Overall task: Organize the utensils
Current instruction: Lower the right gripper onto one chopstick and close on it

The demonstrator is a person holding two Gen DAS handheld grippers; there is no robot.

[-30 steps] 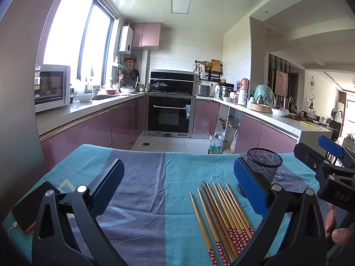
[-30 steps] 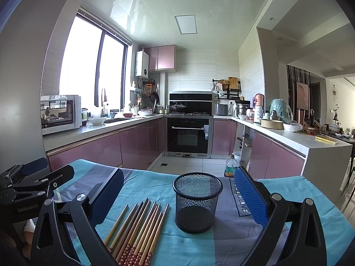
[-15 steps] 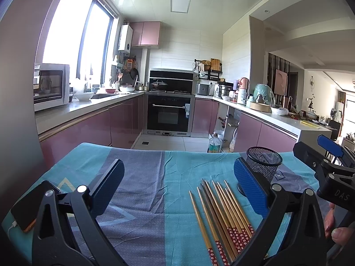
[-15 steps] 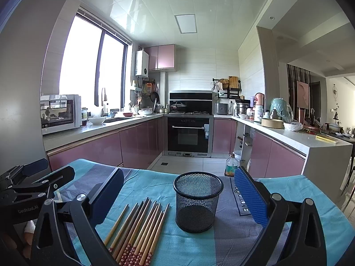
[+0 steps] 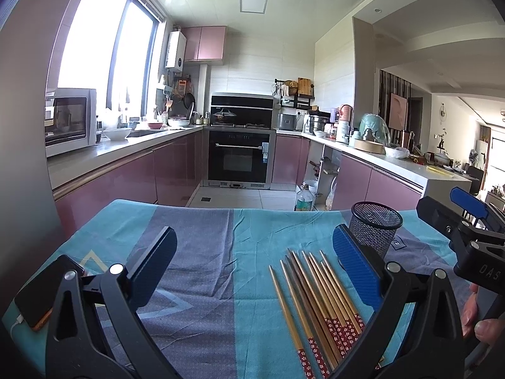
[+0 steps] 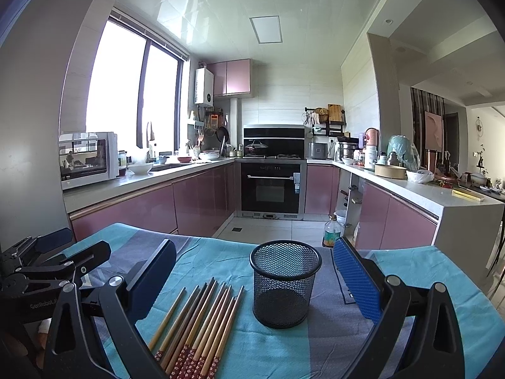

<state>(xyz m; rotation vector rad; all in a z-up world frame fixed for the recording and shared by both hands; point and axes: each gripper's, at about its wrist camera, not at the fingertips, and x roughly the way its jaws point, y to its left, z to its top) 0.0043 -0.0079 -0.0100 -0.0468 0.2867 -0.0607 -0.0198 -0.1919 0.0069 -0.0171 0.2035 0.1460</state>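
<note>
Several wooden chopsticks (image 5: 318, 306) with red patterned ends lie side by side on the blue and grey tablecloth (image 5: 221, 252); they also show in the right wrist view (image 6: 199, 322). An empty black mesh cup (image 6: 284, 284) stands upright just right of them, and shows in the left wrist view (image 5: 375, 230). My left gripper (image 5: 252, 271) is open and empty, above the cloth left of the chopsticks. My right gripper (image 6: 252, 281) is open and empty, held before the cup.
A phone (image 5: 44, 290) with a cable lies at the table's left edge. Beyond the table's far edge are the kitchen floor, a bottle (image 6: 331, 233), pink cabinets and an oven (image 6: 271, 186). The other gripper shows at each view's side.
Both views have shifted very slightly; the grippers stay open and nothing on the table has moved.
</note>
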